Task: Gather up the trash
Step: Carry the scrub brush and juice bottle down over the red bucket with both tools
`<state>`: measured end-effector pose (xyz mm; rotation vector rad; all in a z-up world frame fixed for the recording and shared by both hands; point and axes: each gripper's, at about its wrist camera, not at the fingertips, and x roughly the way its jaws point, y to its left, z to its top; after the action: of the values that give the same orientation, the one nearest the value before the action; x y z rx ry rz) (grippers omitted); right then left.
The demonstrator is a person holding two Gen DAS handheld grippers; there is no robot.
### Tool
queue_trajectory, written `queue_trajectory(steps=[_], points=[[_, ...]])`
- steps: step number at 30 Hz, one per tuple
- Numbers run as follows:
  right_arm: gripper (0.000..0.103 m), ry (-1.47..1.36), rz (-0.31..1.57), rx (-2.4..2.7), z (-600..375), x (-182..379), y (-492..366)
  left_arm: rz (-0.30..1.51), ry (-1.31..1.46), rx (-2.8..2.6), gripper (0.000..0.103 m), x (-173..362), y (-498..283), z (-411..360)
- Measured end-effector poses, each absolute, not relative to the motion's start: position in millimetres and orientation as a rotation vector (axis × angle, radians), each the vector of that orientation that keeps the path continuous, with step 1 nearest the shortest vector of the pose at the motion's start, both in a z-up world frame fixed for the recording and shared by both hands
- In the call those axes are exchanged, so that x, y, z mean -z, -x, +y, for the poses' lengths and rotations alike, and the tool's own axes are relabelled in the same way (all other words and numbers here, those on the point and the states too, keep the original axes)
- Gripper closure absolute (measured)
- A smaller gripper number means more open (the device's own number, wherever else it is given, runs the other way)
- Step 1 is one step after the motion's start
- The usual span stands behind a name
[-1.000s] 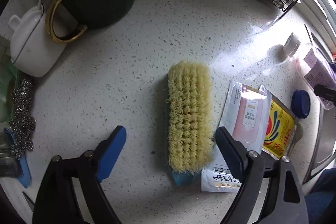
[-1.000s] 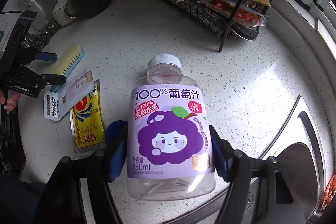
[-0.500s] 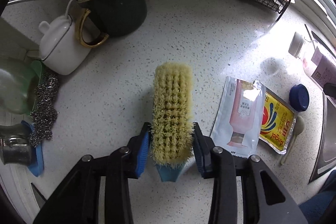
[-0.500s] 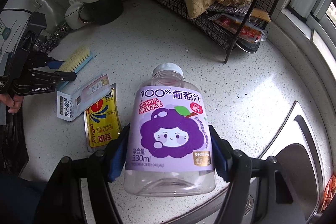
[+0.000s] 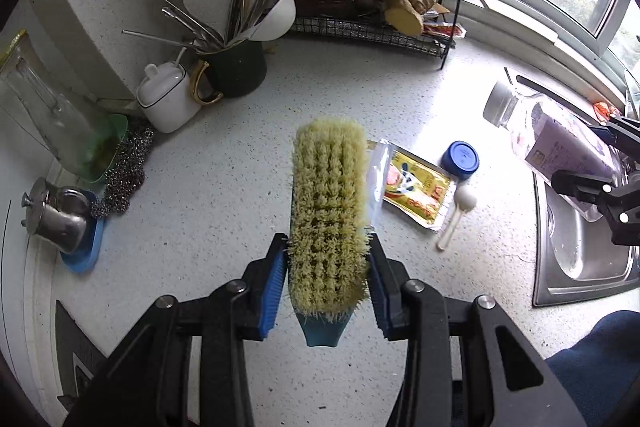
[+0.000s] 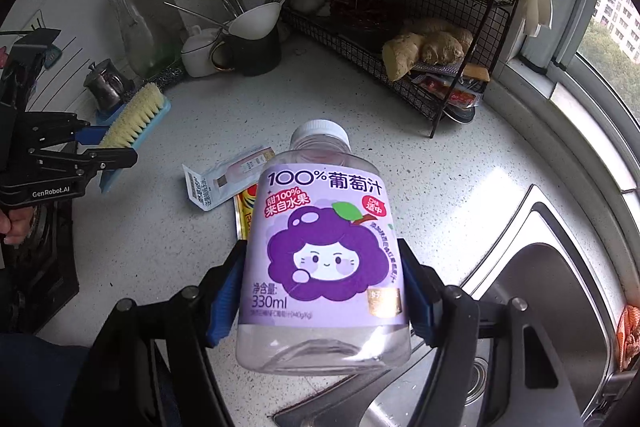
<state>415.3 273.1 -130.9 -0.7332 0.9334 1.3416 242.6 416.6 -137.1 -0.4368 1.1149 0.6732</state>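
Left tool (image 5: pixel 327 269): pinches one scrubbing brush (image 5: pixel 328 211), lifted clear of the worktop (image 5: pixel 208 211).
Right tool (image 6: pixel 322 293): clamps one empty grape juice bottle (image 6: pixel 324 251), held above the worktop's edge by the sink (image 6: pixel 560 267).
Worktop trash: two sachets (image 5: pixel 416 187), one blue cap (image 5: pixel 461 155), one white spoon (image 5: pixel 456 215).
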Motion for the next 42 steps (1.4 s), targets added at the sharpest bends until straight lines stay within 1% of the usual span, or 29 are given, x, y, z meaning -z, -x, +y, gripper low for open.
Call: queue_trajectory(steps=[12, 16, 23, 27, 32, 38, 42], points=[[0.036, 0.679, 0.911, -1.392, 189.8, 113.6, -366.8, 1.097, 0.44, -0.68, 0.067, 114.3, -212.9, 317.4], [0.036, 0.651, 0.896, -1.404, 143.0, 109.6, -345.9, 1.084, 0.429, -0.679, 0.067, 103.5, -198.4, 269.3], [0.036, 0.618, 0.89, -1.406, 48.4, 112.7, -318.3, 1.069, 0.447, -0.685, 0.067, 101.6, -175.4, 179.8], [0.036, 0.605, 0.925, -1.389, 3.3, 123.2, -307.7, 1.101, 0.432, -0.665, 0.067, 108.9, -168.7, 127.5], [0.036, 0.572, 0.971, -1.366, -44.7, 136.6, -292.8, 1.149, 0.424, -0.633, 0.067, 124.6, -165.7, 80.2], [0.036, 0.576, 1.064, -1.309, -77.2, 163.1, -281.0, 1.199, 0.437, -0.574, 0.067, 148.3, -168.5, 42.1], [0.036, 0.57, 1.125, -1.26, -85.1, 190.9, -280.8, 1.254, 0.442, -0.507, 0.067, 180.0, -176.7, 23.9]])
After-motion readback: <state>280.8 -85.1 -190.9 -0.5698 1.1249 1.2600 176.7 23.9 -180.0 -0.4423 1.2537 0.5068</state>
